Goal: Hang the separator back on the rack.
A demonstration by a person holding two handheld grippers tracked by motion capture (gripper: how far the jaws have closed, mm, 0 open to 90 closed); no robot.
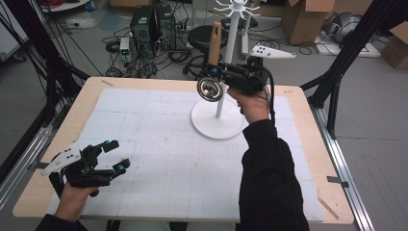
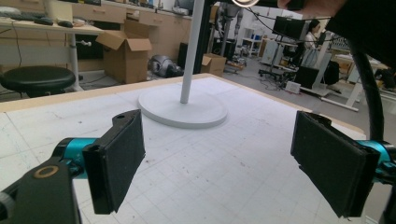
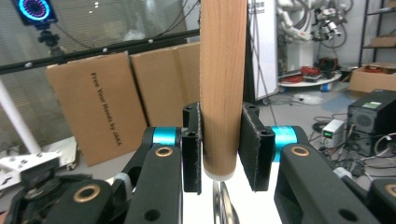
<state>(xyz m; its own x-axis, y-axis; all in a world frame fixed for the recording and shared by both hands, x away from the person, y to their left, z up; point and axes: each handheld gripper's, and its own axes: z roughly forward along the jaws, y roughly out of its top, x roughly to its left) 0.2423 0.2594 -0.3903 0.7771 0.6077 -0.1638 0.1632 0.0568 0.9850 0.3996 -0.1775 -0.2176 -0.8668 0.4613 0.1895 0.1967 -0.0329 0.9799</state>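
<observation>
While the left gripper (image 1: 109, 155) is held with jaws spread, the ladle (image 1: 210, 88) is raised beside the white stand (image 1: 217, 122). Its wooden handle (image 3: 222, 84) is clamped by the right gripper (image 3: 221, 149).

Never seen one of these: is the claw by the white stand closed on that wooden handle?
Shut: the right claw has both pads pressed against the wooden handle, no gap either side.

My fingers (image 3: 254, 149): black pads, teal collars. Ladle handle (image 3: 222, 84): light brown wood; ladle bowl (image 1: 210, 89): shiny silver metal. Stand (image 1: 217, 122): plain white. Table (image 1: 62, 130): pale wood edge, white mat (image 1: 159, 144) with fine grey grid.
</observation>
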